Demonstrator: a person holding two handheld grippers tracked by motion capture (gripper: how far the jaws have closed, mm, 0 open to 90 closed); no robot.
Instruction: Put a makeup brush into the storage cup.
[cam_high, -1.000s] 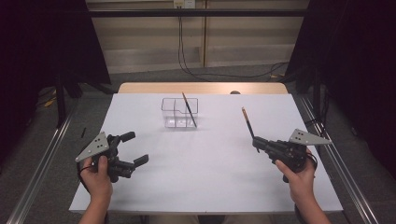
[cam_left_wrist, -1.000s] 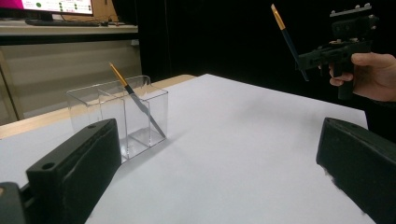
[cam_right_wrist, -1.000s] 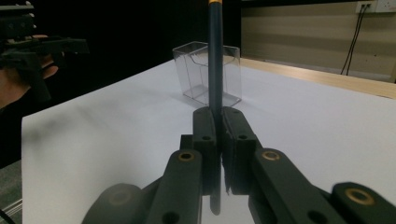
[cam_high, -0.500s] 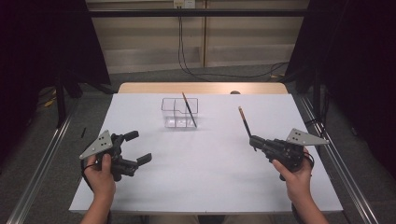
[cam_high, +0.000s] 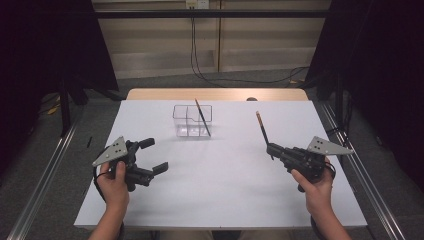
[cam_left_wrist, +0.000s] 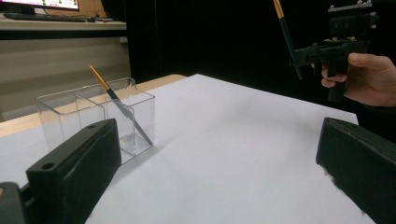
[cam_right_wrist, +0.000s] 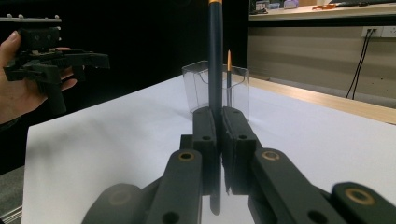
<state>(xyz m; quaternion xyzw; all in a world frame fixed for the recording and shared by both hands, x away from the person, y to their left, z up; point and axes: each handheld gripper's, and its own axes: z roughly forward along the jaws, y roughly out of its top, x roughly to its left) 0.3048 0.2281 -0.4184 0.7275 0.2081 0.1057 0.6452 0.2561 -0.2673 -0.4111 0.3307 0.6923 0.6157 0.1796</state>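
Note:
A clear plastic holder (cam_high: 192, 120) with compartments stands on the white table (cam_high: 220, 175), far centre. A dark pencil (cam_high: 202, 117) with an orange end leans inside it, also visible in the left gripper view (cam_left_wrist: 119, 103). My right gripper (cam_high: 272, 149) is shut on a second dark pencil (cam_high: 262, 129), held upright above the table to the right of the holder (cam_right_wrist: 215, 91); that pencil (cam_right_wrist: 215, 56) rises between the closed jaws. My left gripper (cam_high: 153, 156) hovers open and empty at the near left, its jaws wide apart.
A wooden strip (cam_high: 215, 94) edges the table's far side. Metal rails (cam_high: 42, 175) run along both sides on the floor, and cables (cam_high: 200, 60) hang by the back wall. Dark curtains stand left and right.
The right gripper has carried its pencil a little left and forward, toward the holder. The left gripper has shifted slightly right, still open.

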